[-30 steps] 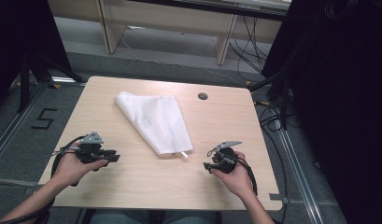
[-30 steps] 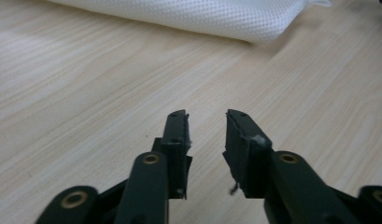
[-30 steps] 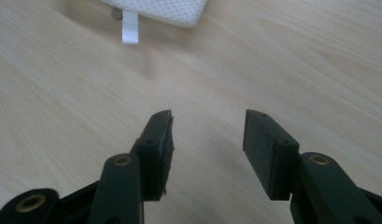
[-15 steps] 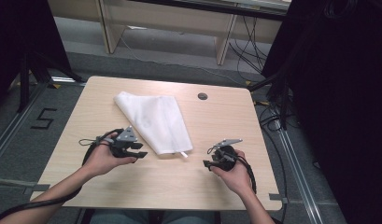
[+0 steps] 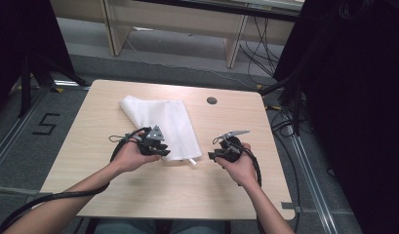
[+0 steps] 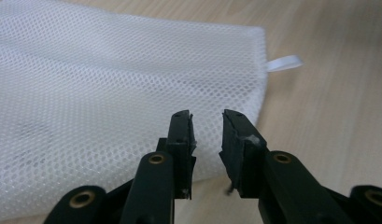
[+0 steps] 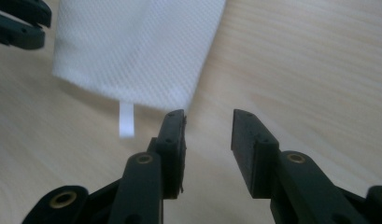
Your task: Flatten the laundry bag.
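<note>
A white mesh bag (image 5: 160, 124) lies flat on the wooden table (image 5: 89, 141), a little left of the middle, and its small white loop tag (image 5: 191, 161) sticks out at the near corner. The left gripper (image 5: 158, 147) is over the near edge of the bag, its jaws are a small gap apart and, in the left gripper view, they hold nothing between them. The right gripper (image 5: 217, 154) is just beside the bag's near right corner, above the bare table; its jaws are also apart, somewhat wider, and they are empty.
</note>
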Demonstrator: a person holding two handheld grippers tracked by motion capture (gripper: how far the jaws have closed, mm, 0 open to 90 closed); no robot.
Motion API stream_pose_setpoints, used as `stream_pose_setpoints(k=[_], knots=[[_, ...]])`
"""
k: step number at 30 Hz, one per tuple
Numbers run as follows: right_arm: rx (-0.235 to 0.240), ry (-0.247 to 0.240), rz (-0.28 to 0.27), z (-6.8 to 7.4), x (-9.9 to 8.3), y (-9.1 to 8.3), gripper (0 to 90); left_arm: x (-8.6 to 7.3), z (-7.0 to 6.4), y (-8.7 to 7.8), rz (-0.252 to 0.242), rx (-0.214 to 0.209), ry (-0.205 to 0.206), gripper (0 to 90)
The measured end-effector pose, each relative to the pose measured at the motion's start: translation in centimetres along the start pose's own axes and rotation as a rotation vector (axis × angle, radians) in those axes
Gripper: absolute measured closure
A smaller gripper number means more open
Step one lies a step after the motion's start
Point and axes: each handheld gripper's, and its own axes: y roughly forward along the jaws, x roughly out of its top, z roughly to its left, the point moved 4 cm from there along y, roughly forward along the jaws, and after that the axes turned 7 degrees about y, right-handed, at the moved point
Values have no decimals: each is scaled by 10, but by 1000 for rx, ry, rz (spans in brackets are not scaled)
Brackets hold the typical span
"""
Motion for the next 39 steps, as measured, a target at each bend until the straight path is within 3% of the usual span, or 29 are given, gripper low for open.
stream_pose_setpoints(k=[4,6,7,8,9,13,14,15,16,19,20,21,22,23,24,25,26,29,31,35,39], knots=[[21,42,10,3,23,16,637,-2,2,9,34,-14,-12,736],[33,70,34,4,34,28,594,-7,2,15,47,-23,-38,729],[33,70,34,4,34,28,594,-7,2,15,47,-23,-38,720],[48,81,33,3,38,39,572,-7,2,17,54,-22,-44,706],[41,103,59,4,39,42,569,-8,1,19,49,-20,-49,698],[33,109,93,6,41,54,551,-9,1,21,52,-18,-63,696],[40,107,100,8,42,57,549,-10,3,19,81,-28,-19,696],[33,113,117,12,43,62,545,-8,1,22,43,-17,-66,695],[33,113,117,12,43,62,545,-8,0,22,44,-22,-71,695],[25,109,143,16,44,69,548,-9,1,24,78,-33,-21,696],[26,108,145,17,45,71,553,-9,0,25,88,-34,-16,696],[22,103,145,17,45,73,557,-7,-2,28,68,-30,-35,696],[20,106,151,17,45,75,560,-7,-1,27,95,-36,-10,697],[28,99,156,16,46,75,569,-7,-2,29,86,-42,-25,699],[19,91,154,16,46,77,573,-6,-5,32,53,-33,-75,700],[14,111,172,17,45,77,579,-6,-6,34,60,-39,-69,702],[24,95,163,16,46,79,591,-9,-5,33,94,-47,-35,705],[14,108,195,17,45,80,630,-9,-6,35,94,-44,-41,706],[23,76,186,14,45,82,666,-9,-5,34,106,-48,-27,706],[39,104,208,15,43,85,737,-8,-6,35,115,-47,-20,706],[46,69,210,15,43,86,838,-8,-7,37,112,-50,-28,706]])
